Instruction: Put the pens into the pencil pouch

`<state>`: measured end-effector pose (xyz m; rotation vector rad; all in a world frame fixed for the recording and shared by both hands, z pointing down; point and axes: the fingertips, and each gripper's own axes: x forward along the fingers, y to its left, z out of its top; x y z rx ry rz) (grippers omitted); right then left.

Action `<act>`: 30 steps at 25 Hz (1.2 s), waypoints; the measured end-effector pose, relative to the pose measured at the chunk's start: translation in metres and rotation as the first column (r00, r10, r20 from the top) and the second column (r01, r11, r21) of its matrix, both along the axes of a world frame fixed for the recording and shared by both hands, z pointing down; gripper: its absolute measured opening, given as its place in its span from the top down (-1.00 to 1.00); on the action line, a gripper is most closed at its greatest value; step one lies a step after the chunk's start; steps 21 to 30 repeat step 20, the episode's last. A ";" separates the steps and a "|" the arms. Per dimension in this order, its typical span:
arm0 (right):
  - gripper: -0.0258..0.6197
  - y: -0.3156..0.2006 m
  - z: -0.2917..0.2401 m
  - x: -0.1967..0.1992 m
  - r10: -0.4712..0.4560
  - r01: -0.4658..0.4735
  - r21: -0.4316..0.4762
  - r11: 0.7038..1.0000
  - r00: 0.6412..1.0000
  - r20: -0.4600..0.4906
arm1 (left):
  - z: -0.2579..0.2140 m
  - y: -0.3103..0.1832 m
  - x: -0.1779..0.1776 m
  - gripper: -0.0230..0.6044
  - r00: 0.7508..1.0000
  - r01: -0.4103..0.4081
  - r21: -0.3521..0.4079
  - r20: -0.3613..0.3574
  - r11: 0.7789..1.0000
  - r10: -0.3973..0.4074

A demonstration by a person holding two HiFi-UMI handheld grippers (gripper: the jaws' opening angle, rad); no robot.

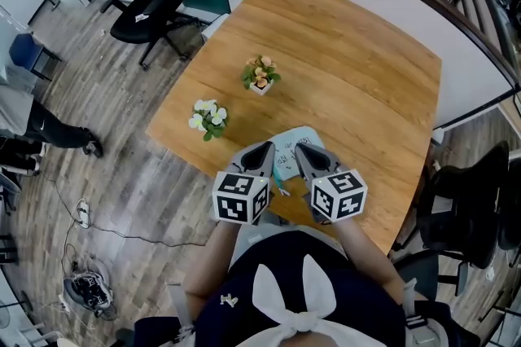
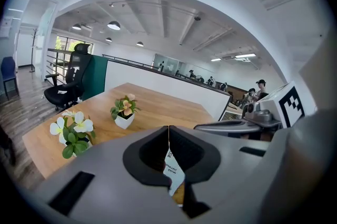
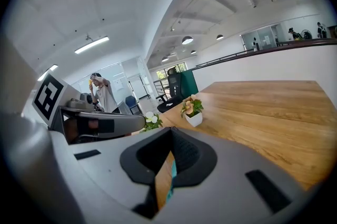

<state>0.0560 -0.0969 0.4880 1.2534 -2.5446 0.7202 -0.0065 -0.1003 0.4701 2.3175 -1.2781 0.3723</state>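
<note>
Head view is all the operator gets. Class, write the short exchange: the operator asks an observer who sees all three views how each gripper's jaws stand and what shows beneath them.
Operator: Is the left gripper open or shut?
Observer: Shut. In the left gripper view its jaws meet along one thin line.
Operator: And the right gripper?
Observer: Shut too. The right gripper view shows its jaws closed together.
Operator: What shows below the left jaws?
Observer: A sliver of the white pencil pouch with small print on it. I cannot tell whether any fabric is pinched.
</note>
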 end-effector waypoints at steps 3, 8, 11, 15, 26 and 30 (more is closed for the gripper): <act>0.91 0.001 -0.002 -0.001 -0.004 0.004 0.004 1.000 1.000 0.002 | 0.000 0.001 0.003 0.85 1.000 -0.011 0.000 0.000 1.000 0.011; 0.91 0.004 -0.007 -0.005 -0.012 0.012 0.013 1.000 1.000 0.001 | -0.002 0.003 0.002 0.85 1.000 -0.011 0.004 -0.011 1.000 0.011; 0.91 0.003 -0.010 -0.008 -0.026 0.026 0.020 0.999 1.000 0.002 | -0.005 0.001 0.000 0.85 1.000 -0.010 0.007 -0.015 1.000 0.010; 0.91 0.002 -0.012 -0.010 -0.033 0.033 0.022 0.999 0.999 0.000 | -0.006 -0.001 0.000 0.85 1.000 -0.010 0.008 -0.019 1.000 0.011; 0.91 0.004 -0.012 -0.012 -0.042 0.042 0.025 0.999 0.999 -0.003 | -0.004 0.001 0.000 0.85 1.000 -0.012 0.004 -0.021 1.000 0.012; 0.91 0.004 -0.012 -0.012 -0.042 0.042 0.025 0.999 0.999 -0.003 | -0.004 0.001 0.000 0.85 1.000 -0.012 0.004 -0.021 1.000 0.012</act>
